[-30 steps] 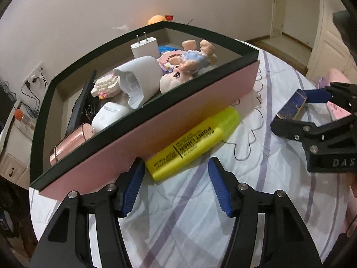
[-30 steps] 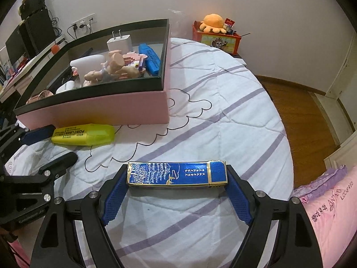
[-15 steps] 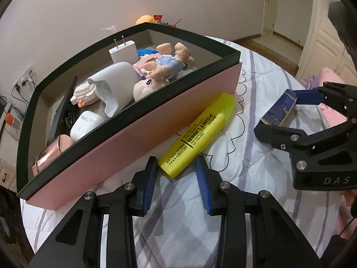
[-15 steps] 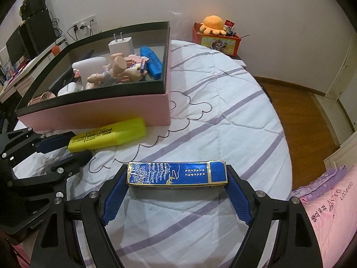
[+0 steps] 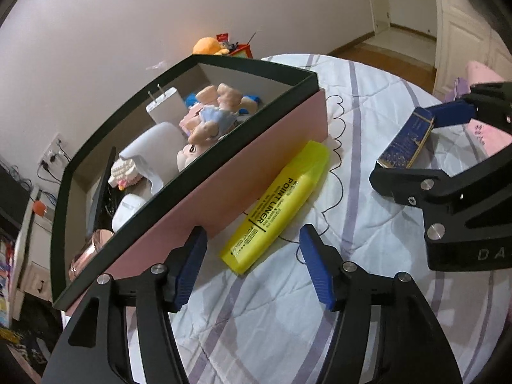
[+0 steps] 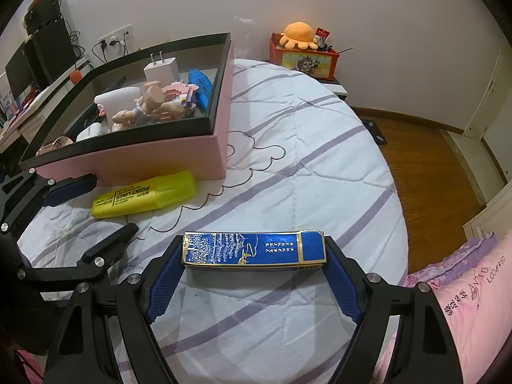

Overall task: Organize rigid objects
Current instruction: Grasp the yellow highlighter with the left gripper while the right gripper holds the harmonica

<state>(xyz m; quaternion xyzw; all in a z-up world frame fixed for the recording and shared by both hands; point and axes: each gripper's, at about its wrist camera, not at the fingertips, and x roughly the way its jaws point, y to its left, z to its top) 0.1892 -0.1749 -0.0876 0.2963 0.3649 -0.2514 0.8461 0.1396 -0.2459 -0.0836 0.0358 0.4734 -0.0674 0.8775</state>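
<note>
A big yellow highlighter (image 5: 277, 206) lies on the white quilt against the pink box (image 5: 243, 172); it also shows in the right wrist view (image 6: 144, 194). My left gripper (image 5: 252, 265) is open, its blue pads either side of the highlighter's near end, not touching it. My right gripper (image 6: 254, 275) is shut on a blue and gold rectangular box (image 6: 252, 249), held crosswise above the quilt; the box also shows in the left wrist view (image 5: 404, 142). The pink box (image 6: 160, 156) holds a doll, a white charger, a blue item and other small things.
The bed with its striped white quilt (image 6: 304, 172) carries everything. An orange plush sits on a red toy box (image 6: 300, 54) at the wall. A pink pillow (image 6: 473, 300) lies at the right. A desk with a monitor (image 6: 19, 70) stands left. Wooden floor lies beyond the bed.
My left gripper's jaws narrowed half a second ago and have opened wide again near the highlighter's end. The highlighter has turned a little. The right gripper keeps its box still.
</note>
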